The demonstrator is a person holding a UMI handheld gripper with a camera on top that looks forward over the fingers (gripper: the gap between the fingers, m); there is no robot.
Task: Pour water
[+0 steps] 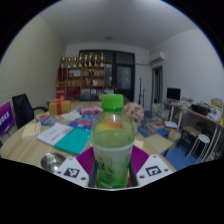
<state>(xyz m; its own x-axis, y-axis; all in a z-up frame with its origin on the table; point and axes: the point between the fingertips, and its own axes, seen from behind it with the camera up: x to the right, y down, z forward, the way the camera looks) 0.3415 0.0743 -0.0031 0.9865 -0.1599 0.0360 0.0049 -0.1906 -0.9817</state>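
Bottle (pixel 112 143) with green cap, upright, clamped between both pads of the tool (pixel 112 172); cluttered table (pixel 30 147) beneath and beyond. Shelving (pixel 82 72) lines the far wall; chairs (pixel 196 143) stand nearby.

Purple pads (pixel 86 160), white fingers with black markers

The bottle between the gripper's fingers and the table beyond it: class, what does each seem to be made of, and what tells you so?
The bottle looks like clear, glossy plastic: its greenish contents show through the wall, under an opaque green cap, probably also plastic. The gripper is shut on it. The table appears to be light wood or laminate, matte and tan; which one cannot be told.
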